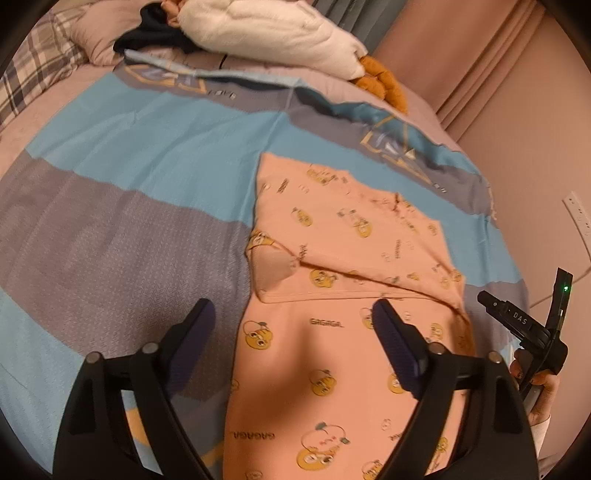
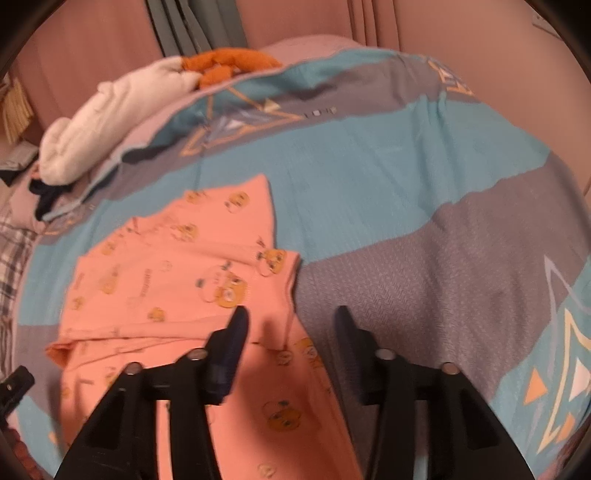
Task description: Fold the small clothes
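Note:
A small pink garment printed with yellow cartoon faces lies flat on the bedspread, its upper part folded over the lower part. My left gripper hovers above the garment's lower half, open, with nothing between its fingers. In the right wrist view the same garment lies to the left. My right gripper is open over the garment's right edge, its left finger above the pink cloth and the other above grey bedspread. A hand holds the right gripper's body at the edge of the left wrist view.
The blue and grey bedspread covers the bed. At its far end lie a white fluffy blanket, an orange plush toy, dark clothes and a plaid pillow. Pink curtains stand beyond the bed.

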### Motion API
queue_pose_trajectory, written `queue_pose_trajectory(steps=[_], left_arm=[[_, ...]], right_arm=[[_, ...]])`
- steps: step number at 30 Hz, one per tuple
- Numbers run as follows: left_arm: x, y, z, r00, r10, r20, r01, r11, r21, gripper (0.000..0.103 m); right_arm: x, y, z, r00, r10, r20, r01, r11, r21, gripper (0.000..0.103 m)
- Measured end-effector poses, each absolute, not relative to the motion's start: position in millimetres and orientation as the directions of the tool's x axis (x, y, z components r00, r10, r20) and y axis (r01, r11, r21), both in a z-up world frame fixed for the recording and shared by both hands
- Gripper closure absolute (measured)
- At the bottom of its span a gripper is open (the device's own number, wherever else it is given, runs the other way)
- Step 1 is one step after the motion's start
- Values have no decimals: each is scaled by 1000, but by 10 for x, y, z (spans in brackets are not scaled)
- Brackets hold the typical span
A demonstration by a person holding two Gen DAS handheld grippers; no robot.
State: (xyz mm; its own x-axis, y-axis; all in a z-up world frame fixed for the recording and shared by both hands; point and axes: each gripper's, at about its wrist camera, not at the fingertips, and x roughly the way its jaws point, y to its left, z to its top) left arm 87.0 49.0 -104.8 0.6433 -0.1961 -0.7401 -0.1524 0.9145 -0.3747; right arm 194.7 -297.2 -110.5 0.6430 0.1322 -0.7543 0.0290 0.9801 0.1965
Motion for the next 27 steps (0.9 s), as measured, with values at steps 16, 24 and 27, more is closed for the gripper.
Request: queue_pose_trajectory(steps=[16,24,27], left_arm=[[400,351,-829,696,-239,-677,-69,916,-394,1],[163,400,-975,688,-242,-684,-100,902,-420,1],[81,392,-1036,681,-239,-692,-102,905,-413,1]], right_arm=[[1387,-2751,-798,711,305,-634,-158,947,279,8],[1147,-2816,-794,734,249,-631,-128,964,232,8],[1098,-2868,-847,719,275,-639,-119,954,277,8]])
